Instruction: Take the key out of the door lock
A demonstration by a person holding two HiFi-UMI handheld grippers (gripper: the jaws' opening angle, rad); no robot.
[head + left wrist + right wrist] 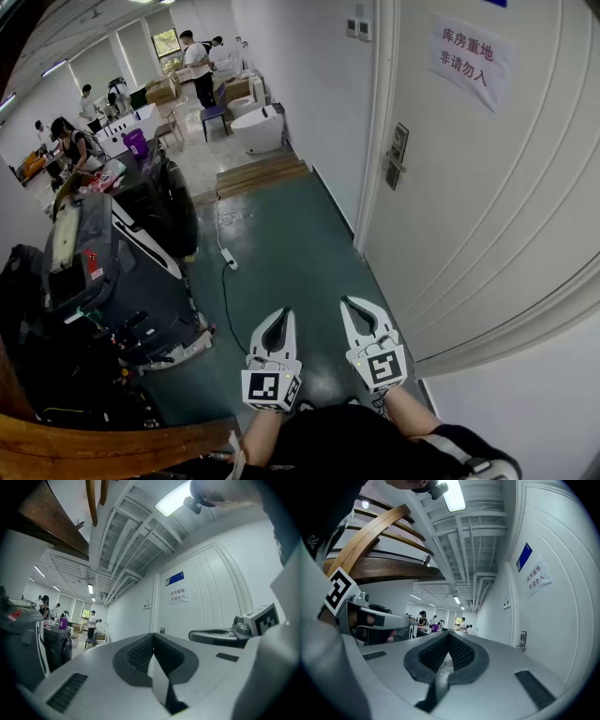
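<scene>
The white door (487, 187) fills the right of the head view, with its lock plate and handle (397, 156) on its left edge, far ahead of both grippers. A key is too small to make out there. My left gripper (283, 314) and right gripper (347, 302) hang side by side low over the green floor, both shut with nothing between the jaws. In the left gripper view the lock plate (162, 631) shows small beyond the left gripper (153, 634). From the right gripper view, the lock plate (522, 640) sits to the right of the right gripper (449, 633).
A paper sign (472, 58) is stuck high on the door. A black floor machine (112, 262) stands to the left, and a cable with a power strip (228, 258) lies on the floor. Wooden planks (261, 173), a white tub (258, 129) and people are farther back.
</scene>
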